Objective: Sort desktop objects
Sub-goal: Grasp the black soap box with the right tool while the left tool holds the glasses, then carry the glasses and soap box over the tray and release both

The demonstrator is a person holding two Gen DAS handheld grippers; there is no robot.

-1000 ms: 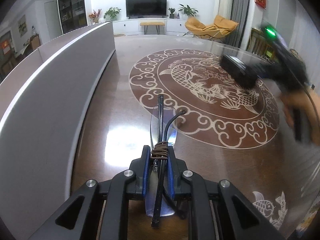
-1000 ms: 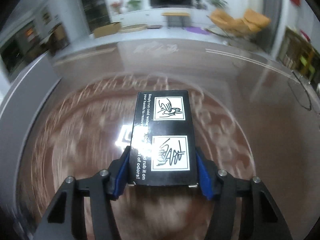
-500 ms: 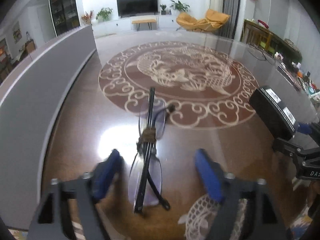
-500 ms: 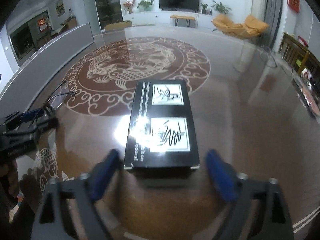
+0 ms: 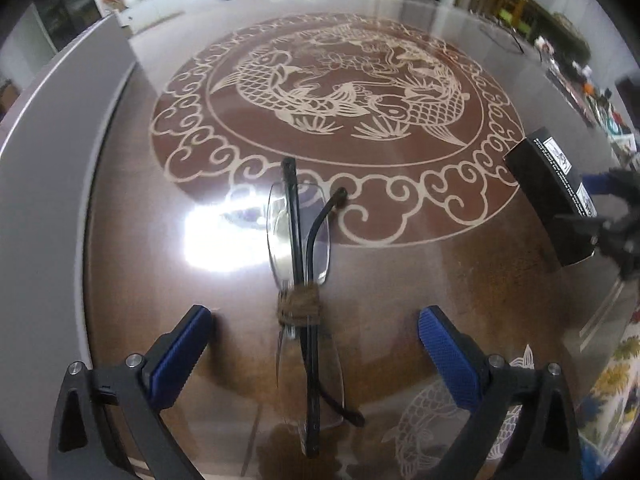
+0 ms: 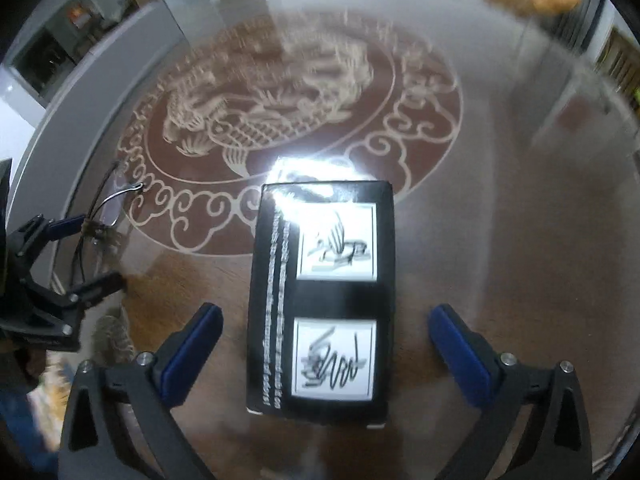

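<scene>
A folded pair of rimless glasses (image 5: 302,280) with black arms, bound by a brown cord, lies on the glossy brown table between the fingers of my left gripper (image 5: 314,338), which is open and clear of it. A black box (image 6: 322,300) with two white picture labels lies flat between the fingers of my right gripper (image 6: 324,340), also open and not touching it. The box shows at the right edge of the left wrist view (image 5: 554,196). The glasses (image 6: 98,220) and left gripper (image 6: 68,252) show at the left of the right wrist view.
The table (image 5: 400,280) carries a large round fish-and-cloud pattern (image 5: 340,92). A grey raised border (image 5: 52,160) runs along its left side. Small clutter (image 5: 592,92) sits at the far right. A patterned cloth (image 5: 616,380) lies at the near right edge.
Both grippers opened, setting the glasses and the box down on the table, then drew back slightly. The two objects now lie free between open fingers.
</scene>
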